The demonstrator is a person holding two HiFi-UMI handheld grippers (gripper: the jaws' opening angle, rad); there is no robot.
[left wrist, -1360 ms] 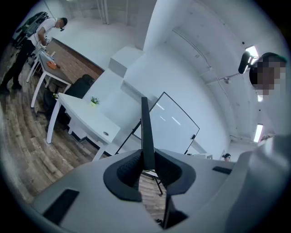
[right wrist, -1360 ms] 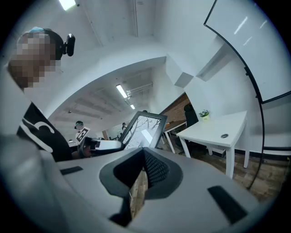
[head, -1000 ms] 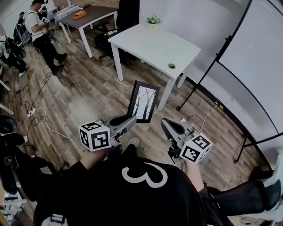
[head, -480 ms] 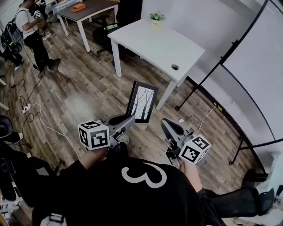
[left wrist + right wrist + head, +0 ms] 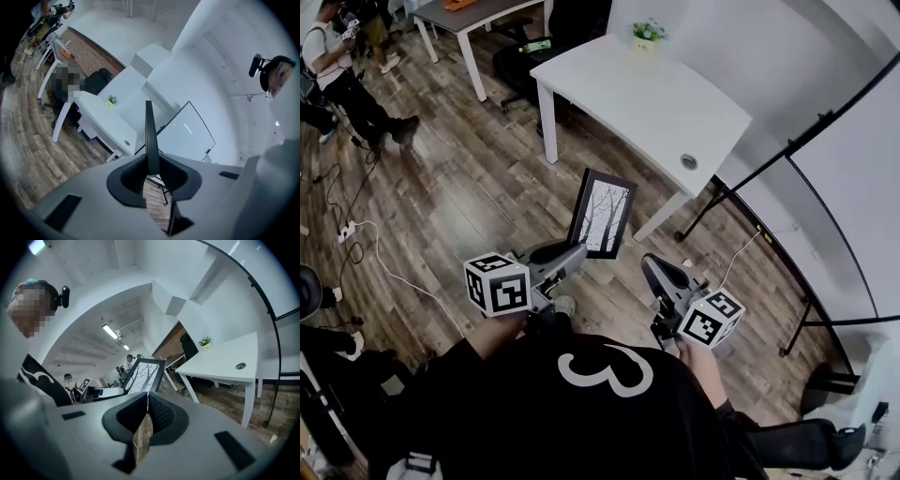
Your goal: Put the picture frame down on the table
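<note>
The black picture frame [image 5: 602,214], showing bare trees on white, hangs upright in the air above the wooden floor. My left gripper [image 5: 581,251] is shut on its lower left edge. In the left gripper view the frame [image 5: 149,131] appears edge-on, pinched between the jaws of that gripper [image 5: 151,171]. The white table [image 5: 647,94] stands ahead of the frame, a short way off. My right gripper [image 5: 649,265] sits to the right of the frame, shut with nothing in it. From the right gripper view I see the frame's front [image 5: 145,375] beyond my right gripper [image 5: 148,394], and the table [image 5: 225,364].
A small potted plant [image 5: 647,33] stands at the table's far edge, and a cable hole [image 5: 689,161] is near its right corner. A whiteboard on a black stand [image 5: 853,187] fills the right. A black chair [image 5: 520,66], another table [image 5: 478,14] and people [image 5: 337,66] are at upper left.
The white table has drawn nearer and shifted right in the head view. The frame stays held in the left gripper; both grippers keep their places relative to me.
</note>
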